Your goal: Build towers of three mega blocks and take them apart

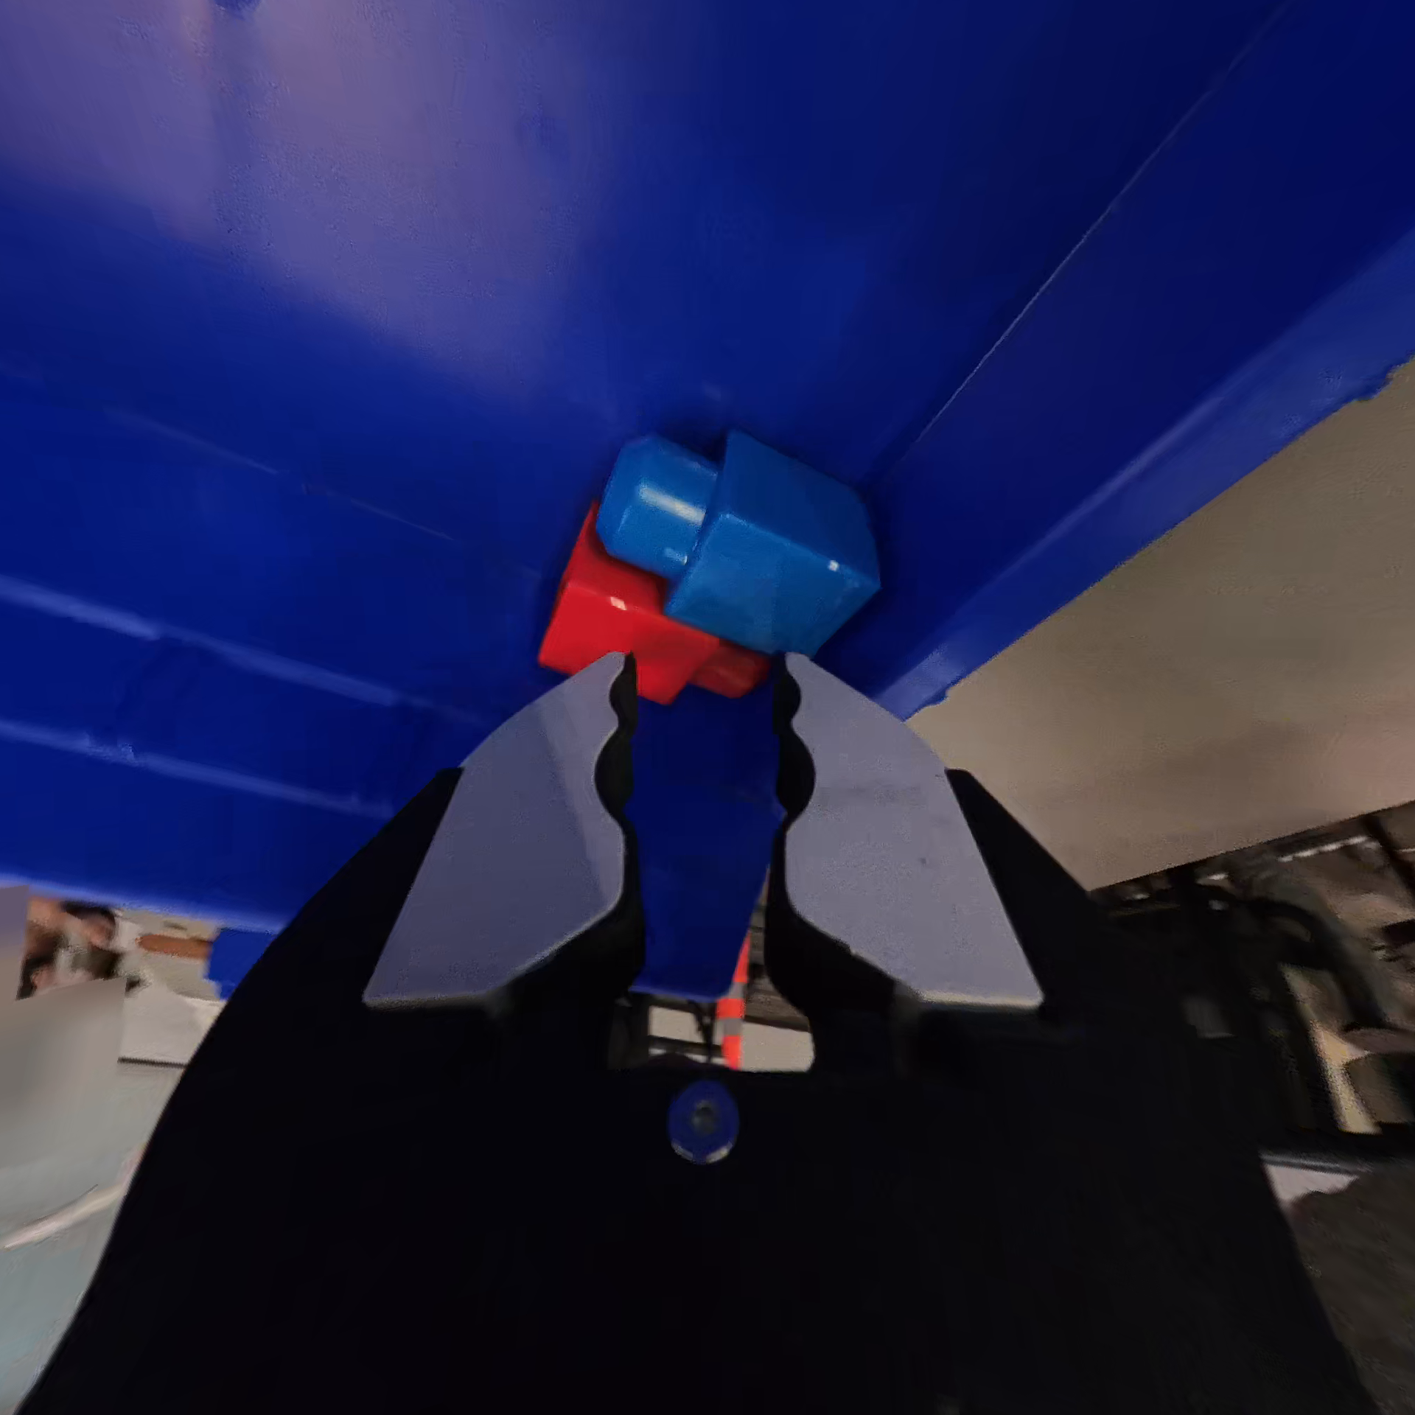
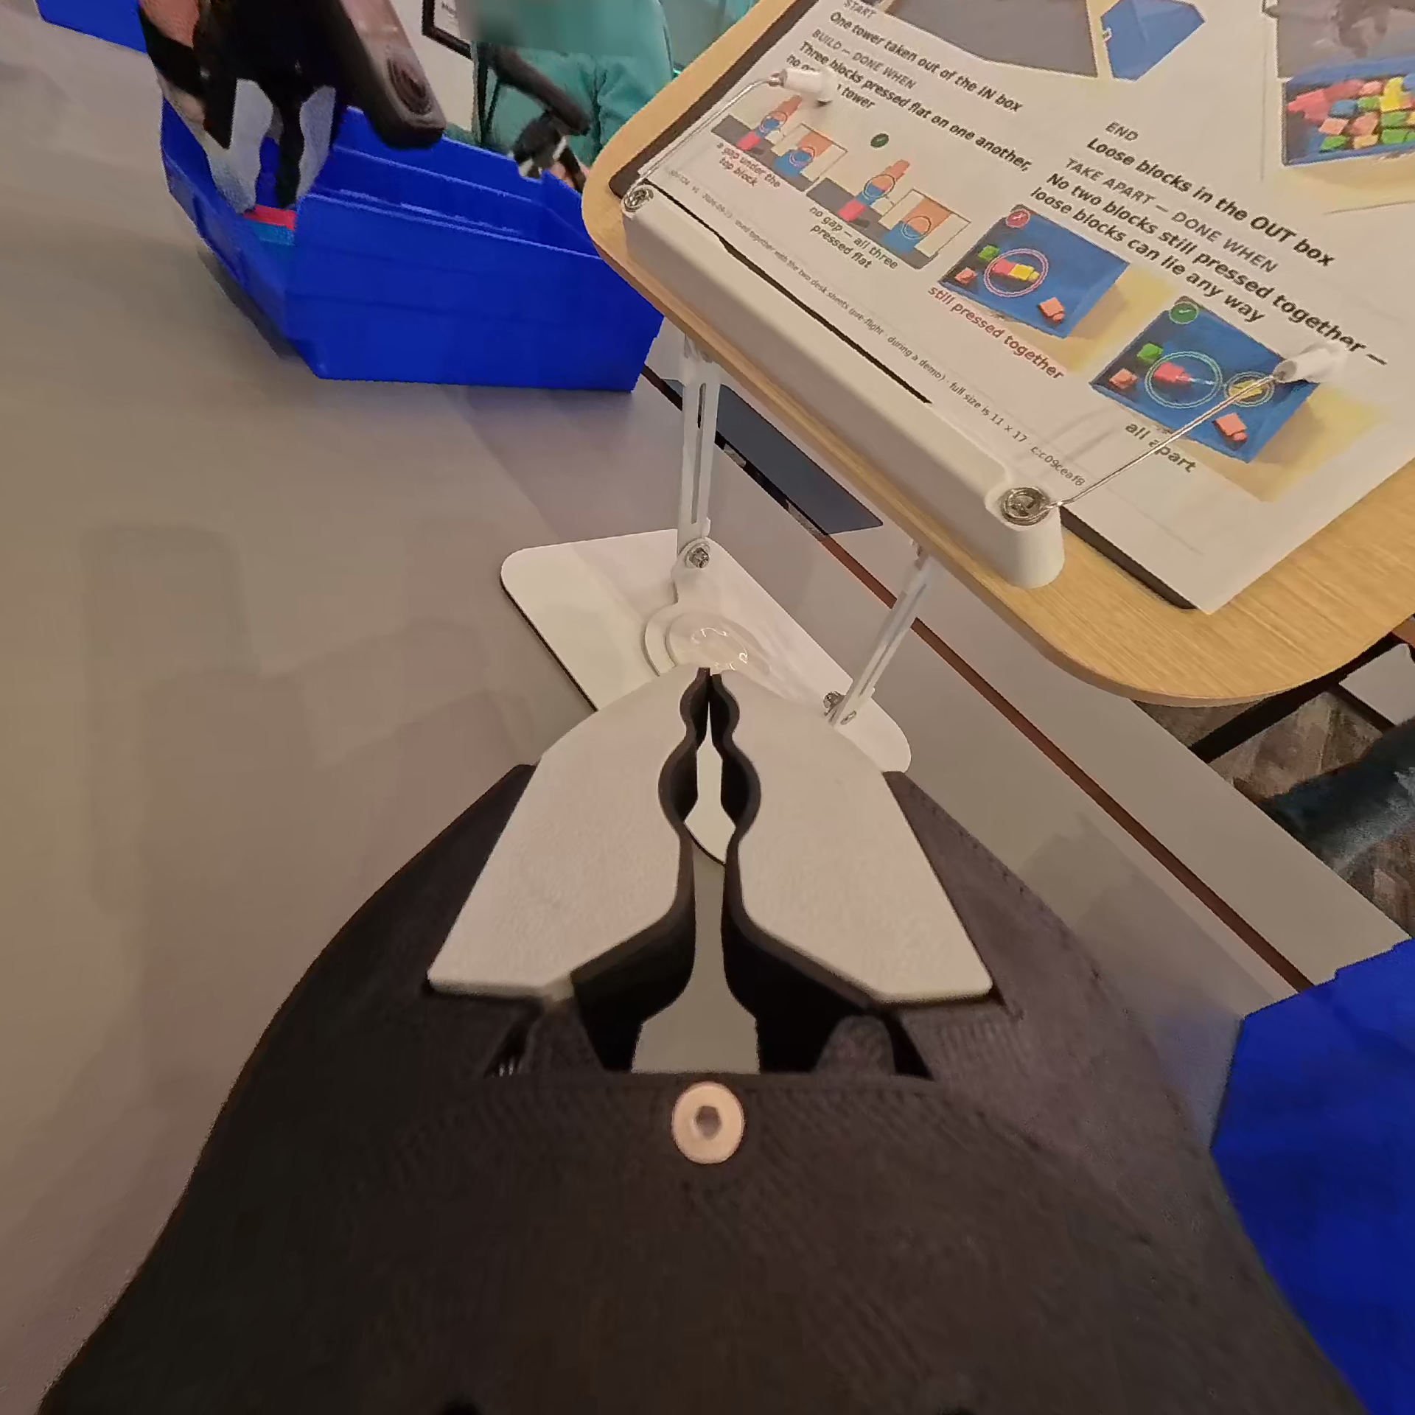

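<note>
Inside blue bin [image 1: 383, 383], blue block [image 1: 750, 544] stud leftward

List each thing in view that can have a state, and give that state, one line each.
Left gripper: jaws apart, tips just short of the blocks, nothing held.
Right gripper: jaws shut, nothing between them, above the table.
Red block: lying in the bin corner, partly under the blue block.
Blue block: on its side, stud pointing left.
Blue bin: open-topped, on the table.
Document stand: raised and tilted, sheet clipped.
</note>
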A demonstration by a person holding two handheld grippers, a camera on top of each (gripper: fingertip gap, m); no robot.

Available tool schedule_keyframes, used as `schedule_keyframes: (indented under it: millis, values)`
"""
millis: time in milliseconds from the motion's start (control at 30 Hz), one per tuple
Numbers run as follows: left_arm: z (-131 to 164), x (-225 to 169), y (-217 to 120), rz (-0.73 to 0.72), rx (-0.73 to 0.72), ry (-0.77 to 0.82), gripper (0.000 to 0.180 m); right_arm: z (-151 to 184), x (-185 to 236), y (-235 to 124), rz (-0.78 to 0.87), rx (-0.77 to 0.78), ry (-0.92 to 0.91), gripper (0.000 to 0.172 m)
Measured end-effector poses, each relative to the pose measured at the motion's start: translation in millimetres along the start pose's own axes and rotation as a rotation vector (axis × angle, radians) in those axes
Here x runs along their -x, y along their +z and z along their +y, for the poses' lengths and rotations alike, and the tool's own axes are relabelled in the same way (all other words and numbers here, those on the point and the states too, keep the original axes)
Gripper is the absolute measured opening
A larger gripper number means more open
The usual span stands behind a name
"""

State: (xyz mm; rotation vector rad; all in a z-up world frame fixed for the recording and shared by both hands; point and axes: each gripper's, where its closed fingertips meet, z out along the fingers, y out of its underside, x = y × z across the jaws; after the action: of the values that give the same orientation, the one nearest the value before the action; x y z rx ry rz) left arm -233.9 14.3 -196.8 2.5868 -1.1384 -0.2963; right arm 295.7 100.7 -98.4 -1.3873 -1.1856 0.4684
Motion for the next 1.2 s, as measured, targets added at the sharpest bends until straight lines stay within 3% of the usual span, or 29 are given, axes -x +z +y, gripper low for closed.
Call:
schedule_keyframes:
  millis: [33,67,100,200,233,333,433,600,833,967,1100,1200]
  values:
    - [-4,-2,-1,0.003,-0.017,0.030,0.032,0,0,0,0.000,-0.002,0.003,0.000]
    - [-13,0,-5,-0.010,-0.070,0.025,0.044,0,-1,-1,0.000,-0.004,0.005,0.000]
    - [-22,-4,-7,0.007,-0.113,0.041,0.041,0,-1,-1,-0.001,-0.005,0.006,0.000]
    - [-24,2,-9,-0.070,-0.077,0.097,0.041,-1,-1,-2,0.000,-0.008,0.002,0.000]
    - [-24,0,-9,-0.063,-0.070,0.104,0.038,-2,0,-2,-0.001,-0.008,0.000,0.000]
    - [-21,-2,-8,-0.006,-0.061,0.074,0.051,-2,0,-2,-0.004,-0.015,0.004,0.000]
    - [-5,-1,-8,0.005,0.015,0.121,0.047,-2,-2,-3,-0.004,-0.019,0.012,0.000]
    - [-10,1,0,-0.028,0.005,0.312,0.057,0,-1,-2,-0.012,-0.013,0.015,0.000]
    - [-25,-2,-4,-0.010,-0.058,0.363,0.058,0,-2,-2,-0.014,-0.014,0.022,0.000]
    - [-48,24,-21,-0.201,-0.186,0.316,0.032,-1,-2,-3,-0.014,-0.018,0.021,0.000]
    - [-46,26,-30,-0.186,-0.236,0.209,0.039,-2,-3,-4,-0.013,-0.025,0.024,0.000]
    - [-31,20,-17,-0.049,-0.150,-0.026,0.045,-3,-2,-4,-0.018,-0.029,0.027,0.000]
